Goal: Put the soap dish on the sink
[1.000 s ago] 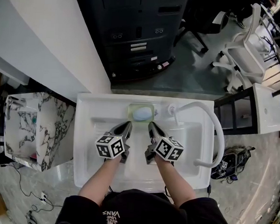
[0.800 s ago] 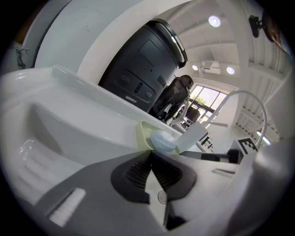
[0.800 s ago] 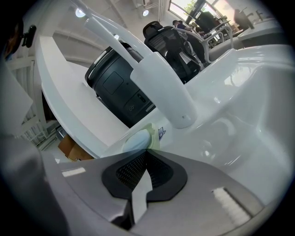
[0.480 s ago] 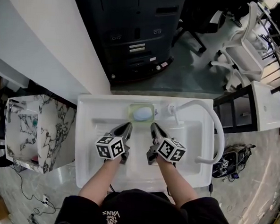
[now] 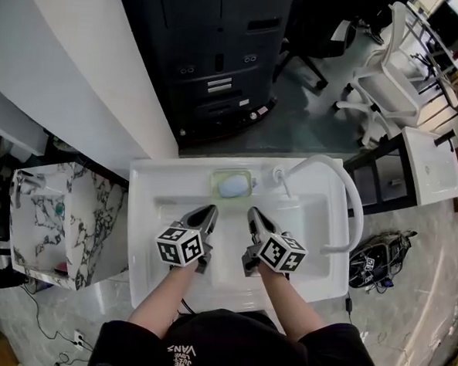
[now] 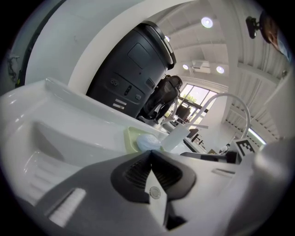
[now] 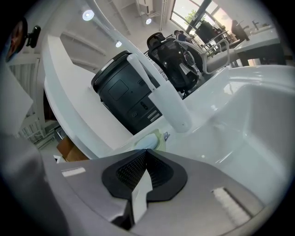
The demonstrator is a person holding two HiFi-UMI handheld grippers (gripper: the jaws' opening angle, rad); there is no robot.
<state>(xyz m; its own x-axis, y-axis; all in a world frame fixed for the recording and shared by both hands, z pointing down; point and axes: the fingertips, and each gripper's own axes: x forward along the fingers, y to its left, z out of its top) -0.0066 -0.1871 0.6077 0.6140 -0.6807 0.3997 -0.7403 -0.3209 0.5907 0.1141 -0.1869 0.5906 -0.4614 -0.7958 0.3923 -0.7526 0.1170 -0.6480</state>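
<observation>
the soap dish [image 5: 231,184] sat on the sink's [image 5: 141,235] back rim at mid-frame, with the left gripper [image 5: 209,211] and right gripper [image 5: 253,214] just below it, both pinched together and empty.

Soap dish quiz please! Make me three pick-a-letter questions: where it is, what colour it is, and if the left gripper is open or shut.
1. Where is the soap dish? A) on the sink's back rim, by the tap B) on the floor C) in a gripper
2. Its colour? A) red B) pale green C) black
3. The left gripper is: A) wide open B) shut on soap C) shut, empty

Answers: A, the head view shows it there; B, its rim is green; C, the jaws meet with nothing between.
</observation>
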